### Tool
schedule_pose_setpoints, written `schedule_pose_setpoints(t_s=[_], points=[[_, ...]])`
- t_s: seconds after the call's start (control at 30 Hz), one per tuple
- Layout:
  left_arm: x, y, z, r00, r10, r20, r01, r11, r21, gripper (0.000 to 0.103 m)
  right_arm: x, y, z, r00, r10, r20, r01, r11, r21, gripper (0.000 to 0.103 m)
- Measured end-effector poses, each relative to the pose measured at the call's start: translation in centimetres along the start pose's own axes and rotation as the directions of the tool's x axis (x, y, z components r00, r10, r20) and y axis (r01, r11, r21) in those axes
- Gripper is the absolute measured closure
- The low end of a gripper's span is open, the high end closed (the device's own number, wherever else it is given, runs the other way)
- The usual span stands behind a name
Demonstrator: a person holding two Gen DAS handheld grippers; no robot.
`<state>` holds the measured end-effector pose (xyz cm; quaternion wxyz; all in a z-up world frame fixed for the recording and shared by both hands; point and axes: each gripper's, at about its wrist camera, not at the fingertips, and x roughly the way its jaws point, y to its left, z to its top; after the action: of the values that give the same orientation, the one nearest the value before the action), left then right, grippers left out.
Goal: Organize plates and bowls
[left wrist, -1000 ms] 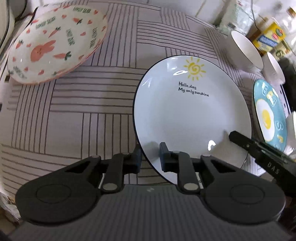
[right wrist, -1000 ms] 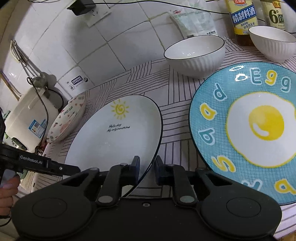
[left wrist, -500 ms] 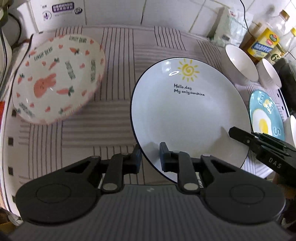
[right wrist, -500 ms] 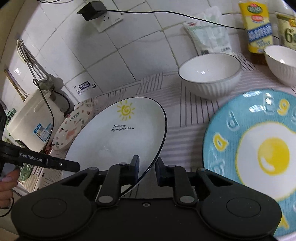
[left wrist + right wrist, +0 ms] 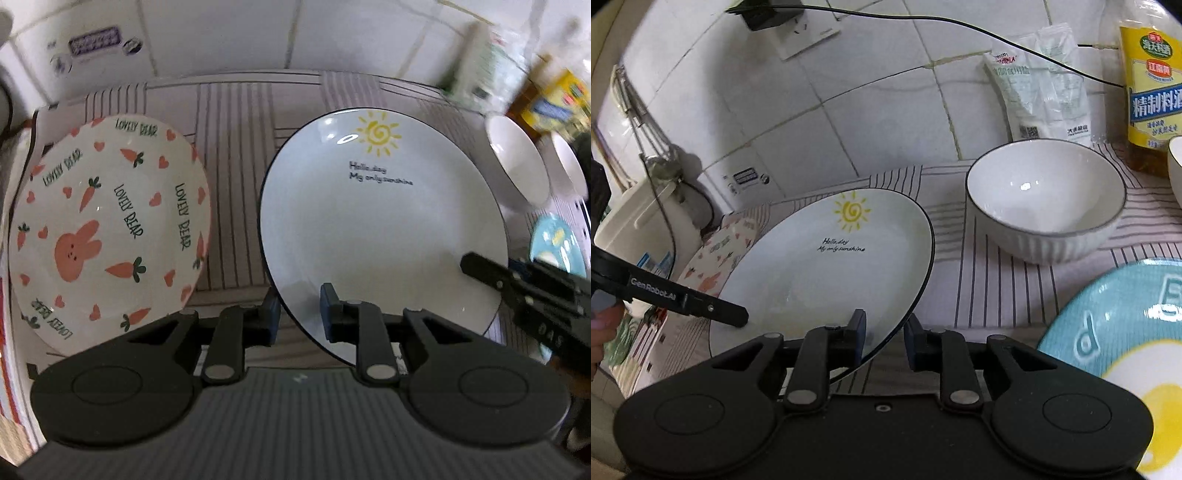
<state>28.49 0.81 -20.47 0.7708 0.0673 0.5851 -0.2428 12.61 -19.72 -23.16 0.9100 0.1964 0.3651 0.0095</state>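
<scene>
Two grippers pinch one sun plate (image 5: 380,229) by opposite rim edges, raised and tilted over the striped mat (image 5: 990,266): left gripper (image 5: 297,314) and right gripper (image 5: 884,341) both clamped. Bunny plate (image 5: 107,229) lies beside it, white bowl (image 5: 1045,199) farther right.

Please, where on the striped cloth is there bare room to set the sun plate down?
Bare cloth shows between the bunny plate and the sun plate, back to the tiled wall. A narrower strip lies between sun plate and bowl. The right side is crowded: bowls, egg plate, bottle.
</scene>
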Motion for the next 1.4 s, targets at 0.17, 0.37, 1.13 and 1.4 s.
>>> schedule_pose_setpoints(t_s=[0.17, 0.37, 1.13, 1.4], points=[[1.7, -0.3, 0.4, 0.999, 0.024, -0.035, -0.024, 1.0, -0.014, 0.08, 2.1, 0.5, 0.6, 0.997, -0.063, -0.046, 0.059, 0.995, -0.078, 0.073], [1.3, -0.8, 0.9, 0.997, 0.055, -0.058, -0.058, 0.997, -0.046, 0.08, 2.0, 0.6, 0.6, 0.993, -0.083, -0.08, 0.079, 0.996, -0.051, 0.07], [-8.3, -11.6, -2.0, 0.995, 0.004, 0.102, -0.021, 0.986, 0.165, 0.068, -18.7, 1.9, -1.8, 0.922, -0.321, 0.217, 0.348, 0.932, -0.1, 0.038], [-8.4, -18.0, -4.1, 0.995, -0.036, 0.089, 0.012, 0.966, 0.257, 0.062, -22.4, -2.7, -4.1, 0.916, -0.362, 0.174, 0.368, 0.93, -0.004, 0.038]])
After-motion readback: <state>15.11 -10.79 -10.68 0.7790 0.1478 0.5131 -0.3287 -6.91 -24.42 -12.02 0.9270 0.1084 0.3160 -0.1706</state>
